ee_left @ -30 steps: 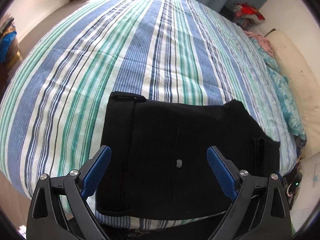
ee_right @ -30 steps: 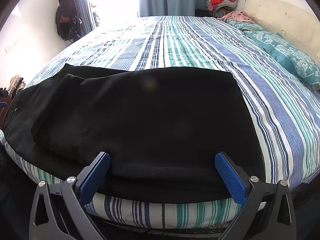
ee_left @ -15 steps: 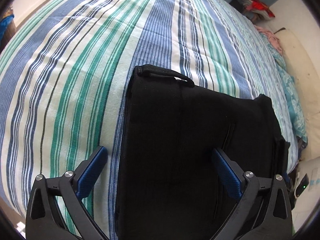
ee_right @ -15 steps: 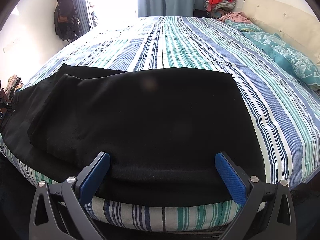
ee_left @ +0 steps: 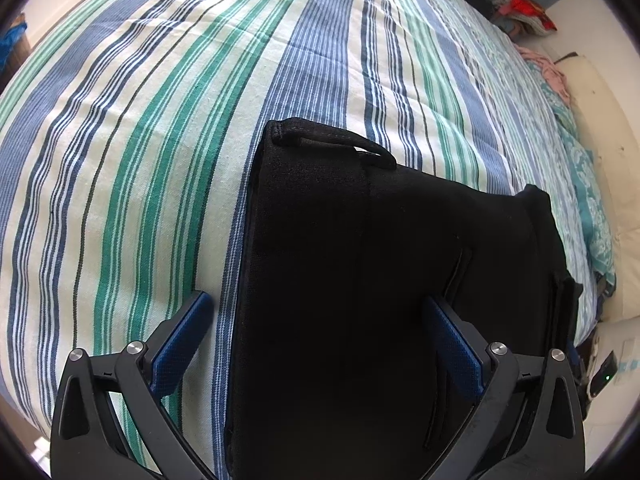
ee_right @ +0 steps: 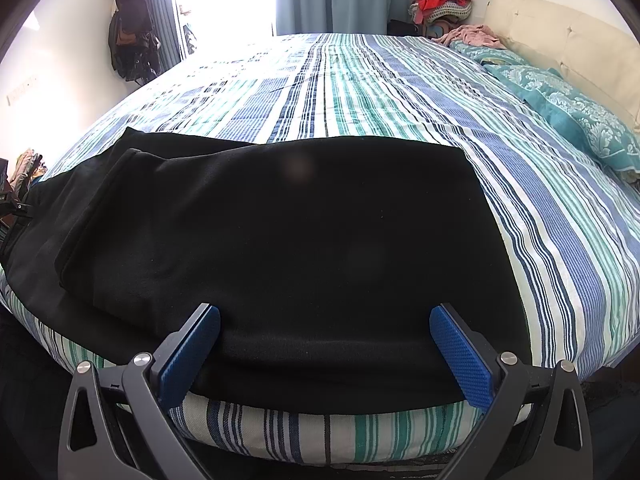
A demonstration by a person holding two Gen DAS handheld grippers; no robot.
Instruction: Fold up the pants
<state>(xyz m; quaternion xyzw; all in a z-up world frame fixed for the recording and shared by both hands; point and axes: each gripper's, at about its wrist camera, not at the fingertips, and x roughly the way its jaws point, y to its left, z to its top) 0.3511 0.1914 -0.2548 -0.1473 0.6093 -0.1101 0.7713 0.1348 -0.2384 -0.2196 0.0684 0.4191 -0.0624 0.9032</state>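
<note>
Left tool [ee_left: 316, 344] steeply down, wide open over pants [ee_left: 360, 280]; right tool [ee_right: 325, 344] open, empty.

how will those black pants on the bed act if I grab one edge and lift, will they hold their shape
Probably not. The black pants lie in soft layers that follow the curve of the striped bedspread, so a lifted edge would likely droop and the fold slip open. The knit-looking cloth seems light and grippy rather than slick.
</note>
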